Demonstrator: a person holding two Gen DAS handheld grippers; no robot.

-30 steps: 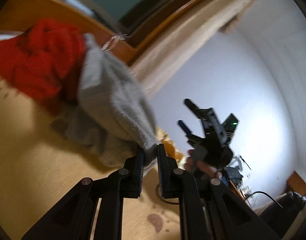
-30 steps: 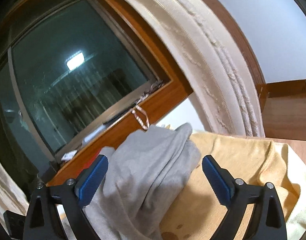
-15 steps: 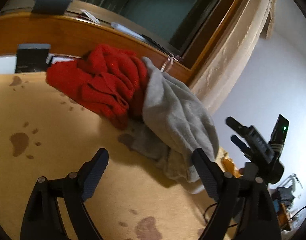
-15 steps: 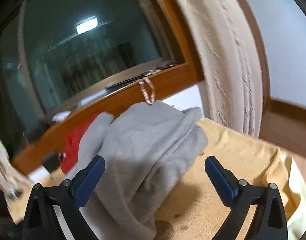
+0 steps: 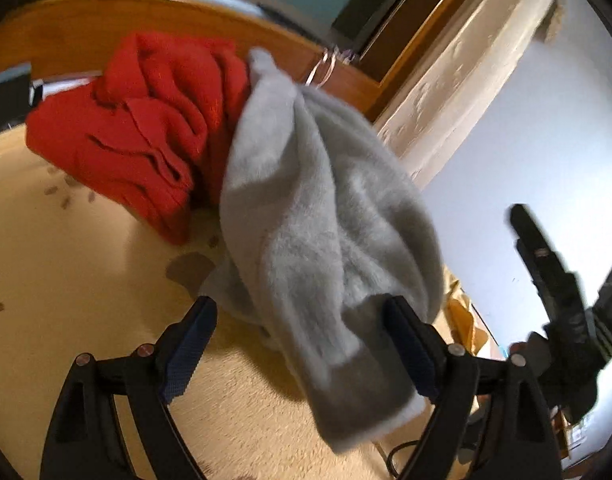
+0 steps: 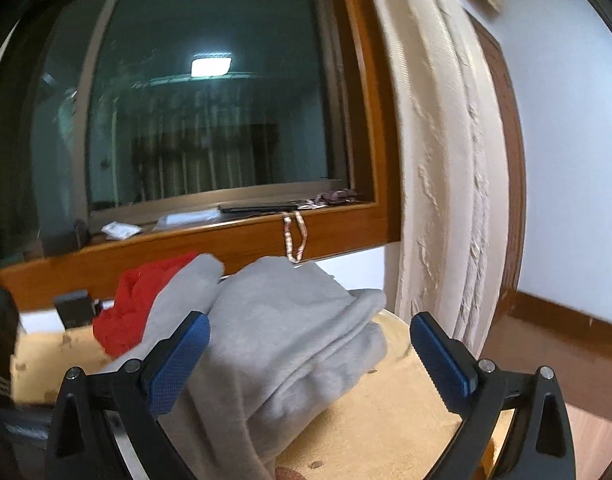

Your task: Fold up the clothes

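Both our claws are released right now, nothing clamped.

Left gripper [image 5: 302,344]: jaws spread wide, blue pads apart. The grey sweatshirt [image 5: 325,216] hangs bunched straight ahead of it, with its cuffed end drooping down between the fingers and lying against the inner side of the right finger [image 5: 409,348]. We can't tell whether it touches the left finger; there looks to be a gap. The red garment [image 5: 146,128] sits crumpled further ahead and to the left, pressed up against the grey one, on the yellow blanket [image 5: 86,260] with brown paw-print marks.

Right gripper [image 6: 309,356]: jaws wide, the grey sweatshirt [image 6: 290,332] heaped between and ahead of the fingers, overlapping the left pad [image 6: 178,364] in view; contact unclear. Red garment [image 6: 134,304] is ahead-left, behind the grey pile. Beyond both: wooden window sill [image 6: 226,240] and cream curtain [image 6: 445,160] ahead-right.

From the left wrist camera, the right gripper [image 5: 553,280] shows blurred off to the right.
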